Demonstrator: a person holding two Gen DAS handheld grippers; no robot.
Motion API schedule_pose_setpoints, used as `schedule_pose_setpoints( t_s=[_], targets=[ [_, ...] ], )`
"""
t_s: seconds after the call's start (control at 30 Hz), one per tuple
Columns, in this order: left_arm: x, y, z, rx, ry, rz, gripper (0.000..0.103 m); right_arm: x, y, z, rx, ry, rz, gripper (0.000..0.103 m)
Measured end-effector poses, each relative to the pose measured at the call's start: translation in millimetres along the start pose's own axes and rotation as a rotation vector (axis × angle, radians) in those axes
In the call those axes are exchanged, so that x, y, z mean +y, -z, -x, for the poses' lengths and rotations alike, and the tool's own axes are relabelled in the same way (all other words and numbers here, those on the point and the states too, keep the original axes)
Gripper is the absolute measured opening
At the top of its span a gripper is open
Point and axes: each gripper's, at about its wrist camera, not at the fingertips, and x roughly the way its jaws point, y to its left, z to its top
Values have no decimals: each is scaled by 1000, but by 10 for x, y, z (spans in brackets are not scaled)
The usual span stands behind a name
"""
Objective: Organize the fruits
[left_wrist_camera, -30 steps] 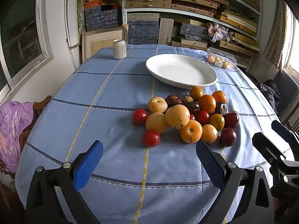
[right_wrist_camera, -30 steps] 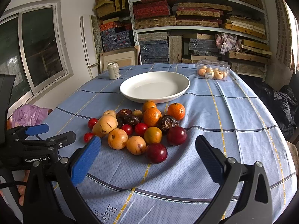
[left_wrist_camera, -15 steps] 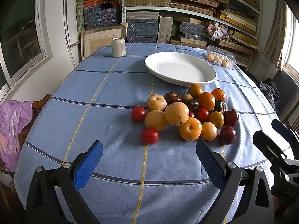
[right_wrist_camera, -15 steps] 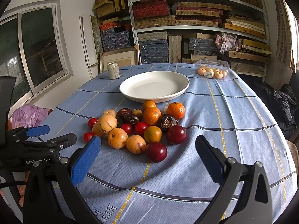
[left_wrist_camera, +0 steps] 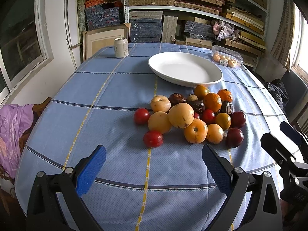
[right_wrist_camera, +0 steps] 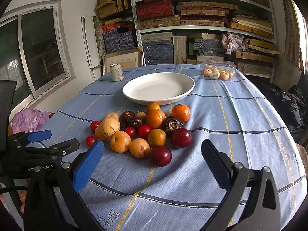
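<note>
A pile of fruit (left_wrist_camera: 192, 115) lies on the blue tablecloth: yellow-orange round fruits, oranges, small red tomatoes, dark red plums and brown wrinkled fruits. It also shows in the right wrist view (right_wrist_camera: 142, 130). A white empty plate (left_wrist_camera: 184, 69) stands just behind the pile and shows in the right wrist view too (right_wrist_camera: 158, 87). My left gripper (left_wrist_camera: 154, 163) is open and empty, in front of the pile on its left side. My right gripper (right_wrist_camera: 154, 159) is open and empty, in front of a dark red plum (right_wrist_camera: 159, 156).
A drink can (left_wrist_camera: 120, 47) stands at the far left of the table. A clear plastic box of small fruits (left_wrist_camera: 227, 59) sits at the far right. Shelves of boxes stand behind the table. A purple cloth (left_wrist_camera: 11, 127) lies on a chair at left.
Both grippers have moved slightly forward toward the fruit pile. Both stay open and empty. The fruits have not moved.
</note>
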Motion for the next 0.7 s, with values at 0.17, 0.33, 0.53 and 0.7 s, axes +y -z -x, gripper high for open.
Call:
schedule_pose_setpoints(
  t_s=[0.17, 0.33, 0.53, 0.7],
  targets=[
    [-1, 9, -16, 2, 0, 0, 100, -4, 12, -8, 1, 0, -1, 99],
    [-2, 6, -14, 1, -2, -1, 100, -7, 13, -13, 2, -1, -1, 99],
    [-8, 7, -149, 15, -8, -11, 100, -31, 30, -80, 14, 1, 1, 99],
    [-9, -35, -405, 78, 51, -22, 100, -120, 80, -305, 76, 9, 2, 99]
  ],
)
